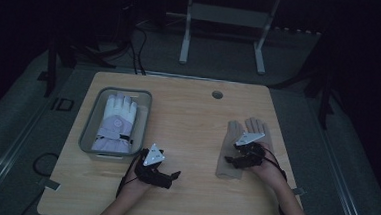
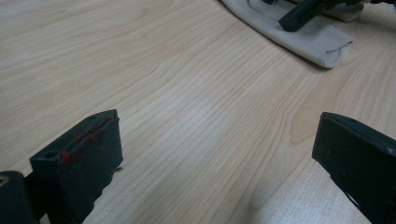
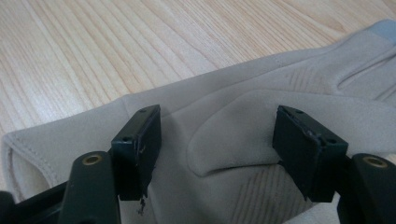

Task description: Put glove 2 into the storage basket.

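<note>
A beige glove [image 1: 226,168] lies flat on the right half of the wooden table [image 1: 193,117], fingers pointing away from me. My right gripper [image 1: 231,160] rests low on it, open. In the right gripper view its jaws [image 3: 224,140] straddle a raised fold of the beige glove [image 3: 327,70] without pinching it. A white and lilac glove [image 1: 117,118] lies in a clear bin [image 1: 89,126] at the left. My left gripper [image 1: 175,176] hovers open over bare wood near the front edge, nothing between its fingers [image 2: 84,158]. The left gripper view shows the beige glove's cuff [image 2: 303,37] farther off.
A round cable hole [image 1: 217,94] sits near the table's far edge. The legs of a white stand [image 1: 185,42] rise from the floor beyond the table. Cables trail from both grippers off the front edge.
</note>
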`<control>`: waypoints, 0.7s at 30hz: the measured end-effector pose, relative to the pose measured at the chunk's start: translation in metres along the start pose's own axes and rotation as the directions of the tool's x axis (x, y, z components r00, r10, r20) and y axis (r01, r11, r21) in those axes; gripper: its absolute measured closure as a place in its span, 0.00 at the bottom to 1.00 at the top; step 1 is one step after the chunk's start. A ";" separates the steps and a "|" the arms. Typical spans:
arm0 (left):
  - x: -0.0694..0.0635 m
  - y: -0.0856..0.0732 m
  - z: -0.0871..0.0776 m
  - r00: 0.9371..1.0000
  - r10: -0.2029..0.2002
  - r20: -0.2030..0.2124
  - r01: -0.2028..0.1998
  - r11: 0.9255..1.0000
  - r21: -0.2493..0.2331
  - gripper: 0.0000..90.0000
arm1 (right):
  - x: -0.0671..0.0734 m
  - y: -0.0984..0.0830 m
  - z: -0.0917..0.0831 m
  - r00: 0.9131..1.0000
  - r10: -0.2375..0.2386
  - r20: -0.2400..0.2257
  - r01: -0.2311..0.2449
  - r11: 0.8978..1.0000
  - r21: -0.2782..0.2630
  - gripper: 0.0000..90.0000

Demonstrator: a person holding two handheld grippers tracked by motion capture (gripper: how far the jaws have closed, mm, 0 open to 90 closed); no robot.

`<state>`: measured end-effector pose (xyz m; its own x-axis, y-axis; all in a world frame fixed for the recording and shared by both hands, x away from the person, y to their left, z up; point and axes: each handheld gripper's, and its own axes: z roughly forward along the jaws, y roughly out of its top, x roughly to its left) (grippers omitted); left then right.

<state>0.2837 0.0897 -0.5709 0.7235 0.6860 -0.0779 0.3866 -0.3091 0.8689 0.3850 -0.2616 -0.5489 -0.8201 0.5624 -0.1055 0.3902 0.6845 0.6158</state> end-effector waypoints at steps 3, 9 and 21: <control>-0.002 -0.001 0.001 1.000 0.008 0.011 -0.008 1.000 0.000 0.02 | -0.002 -0.003 0.000 1.000 0.017 -0.005 -0.017 1.000 -0.022 0.43; -0.007 -0.002 0.006 0.999 0.024 0.026 -0.024 1.000 0.014 0.02 | -0.004 -0.004 -0.002 0.998 0.050 0.024 -0.050 0.998 -0.025 0.69; -0.006 -0.002 0.006 1.000 0.012 0.028 -0.012 1.000 0.002 0.02 | -0.010 0.015 -0.015 0.993 0.119 0.017 -0.119 0.992 -0.029 0.92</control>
<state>0.2819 0.0824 -0.5750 0.7437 0.6636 -0.0811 0.3788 -0.3184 0.8690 0.3927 -0.2642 -0.5268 -0.7605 0.6478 -0.0442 0.4724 0.5988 0.6468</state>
